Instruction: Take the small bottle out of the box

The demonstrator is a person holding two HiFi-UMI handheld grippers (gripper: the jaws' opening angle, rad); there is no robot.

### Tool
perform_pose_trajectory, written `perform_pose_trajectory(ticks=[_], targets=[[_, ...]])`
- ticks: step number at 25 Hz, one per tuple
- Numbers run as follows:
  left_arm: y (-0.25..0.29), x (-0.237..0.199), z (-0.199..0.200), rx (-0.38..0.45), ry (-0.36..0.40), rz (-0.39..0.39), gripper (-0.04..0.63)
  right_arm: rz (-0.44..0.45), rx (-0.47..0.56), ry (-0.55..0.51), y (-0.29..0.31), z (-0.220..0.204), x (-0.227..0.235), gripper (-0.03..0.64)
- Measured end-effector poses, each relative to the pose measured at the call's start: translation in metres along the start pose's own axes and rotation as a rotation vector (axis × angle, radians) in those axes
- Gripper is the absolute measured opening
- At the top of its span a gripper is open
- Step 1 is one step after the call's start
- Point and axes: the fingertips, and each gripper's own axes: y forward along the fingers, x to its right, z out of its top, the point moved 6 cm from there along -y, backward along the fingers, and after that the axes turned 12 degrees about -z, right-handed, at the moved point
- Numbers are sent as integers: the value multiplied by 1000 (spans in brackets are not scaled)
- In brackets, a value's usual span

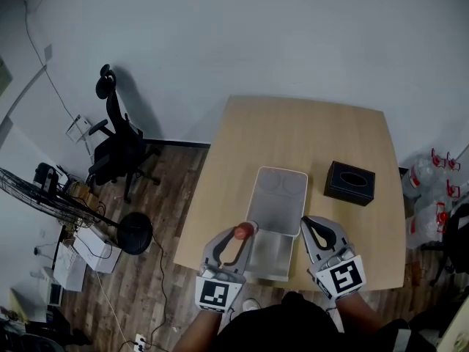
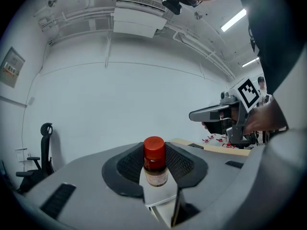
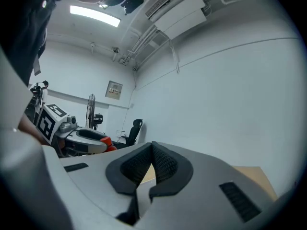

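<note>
- My left gripper (image 1: 246, 228) is clamped on the small bottle (image 2: 155, 163): both black pads press its sides just under the red cap
- The bottle stands upright between the pads, with a pale label below the cap
- From the head view, the bottle is at the left edge of the white box (image 1: 268, 264), about where the open tray meets its lid (image 1: 281, 191); I cannot tell whether its base is above the rim
- The lid lies flat on the table (image 1: 293, 134) on the far side of the tray
- My right gripper (image 3: 151, 159) has its jaws together, the tips touching and nothing between them (only a sliver of tabletop shows through the gap lower down)
- It hangs at the right side of the box, near the tray's far right corner
- A black tissue box (image 1: 350, 182) sits on the table to the right of the lid, apart from it
- Off the table to the left are an office chair (image 1: 117, 149) and a floor fan (image 1: 44, 193)
</note>
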Motion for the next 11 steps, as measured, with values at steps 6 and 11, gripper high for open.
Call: perform_pose_trajectory(ticks=[6, 11], targets=[[1, 2, -2, -14, -12, -9, 147, 9, 34, 21, 3, 14, 0, 11], [0, 3, -4, -32, -8, -8, 147, 20, 55, 21, 5, 26, -1, 11]])
